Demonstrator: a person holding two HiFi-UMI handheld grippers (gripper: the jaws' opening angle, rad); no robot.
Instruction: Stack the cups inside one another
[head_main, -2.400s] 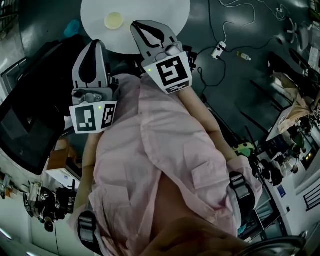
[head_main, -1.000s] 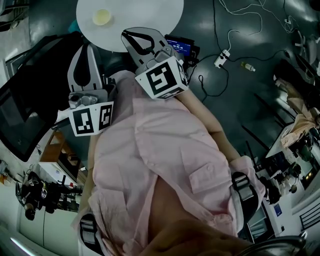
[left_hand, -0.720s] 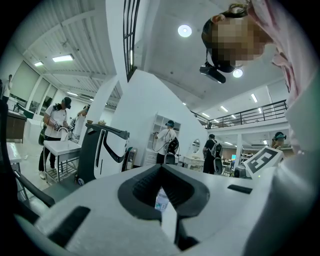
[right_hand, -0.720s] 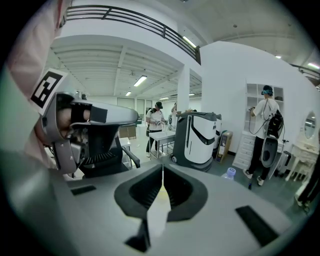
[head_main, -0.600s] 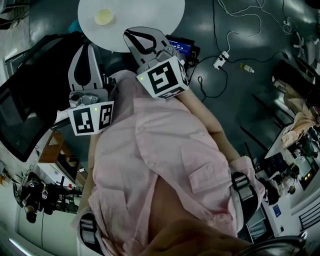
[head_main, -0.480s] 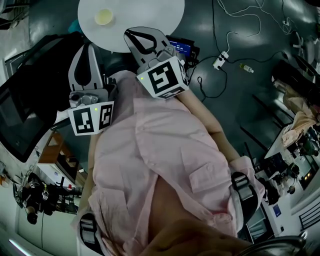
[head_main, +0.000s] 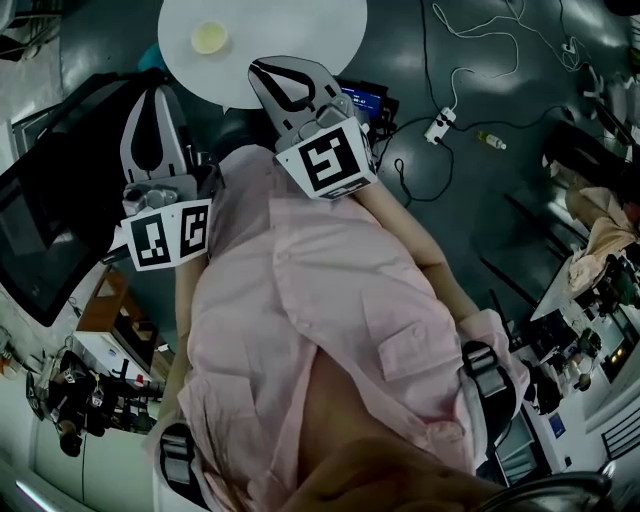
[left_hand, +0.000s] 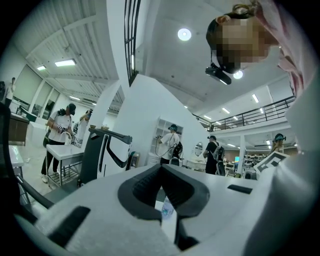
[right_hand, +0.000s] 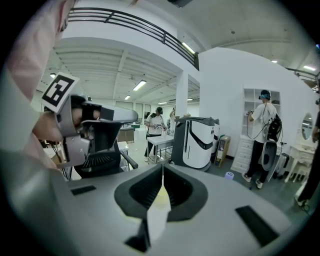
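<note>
- Leftward in the head view, the left gripper (head_main: 155, 90) is now shifted a little away from where it was a moment earlier; the right gripper (head_main: 257, 66) is kept in its place.
- Both grippers are held with their jaws pressed together on nothing, raised close against the person's pale pink shirt (head_main: 320, 300).
- One pale yellow round cup (head_main: 208, 38) is seen from above on the round white table (head_main: 300, 40), apart from both grippers.
- No other loose cup is shown, so the stacking is judged probably finished. Whether several cups are nested there cannot be told from above.
</note>
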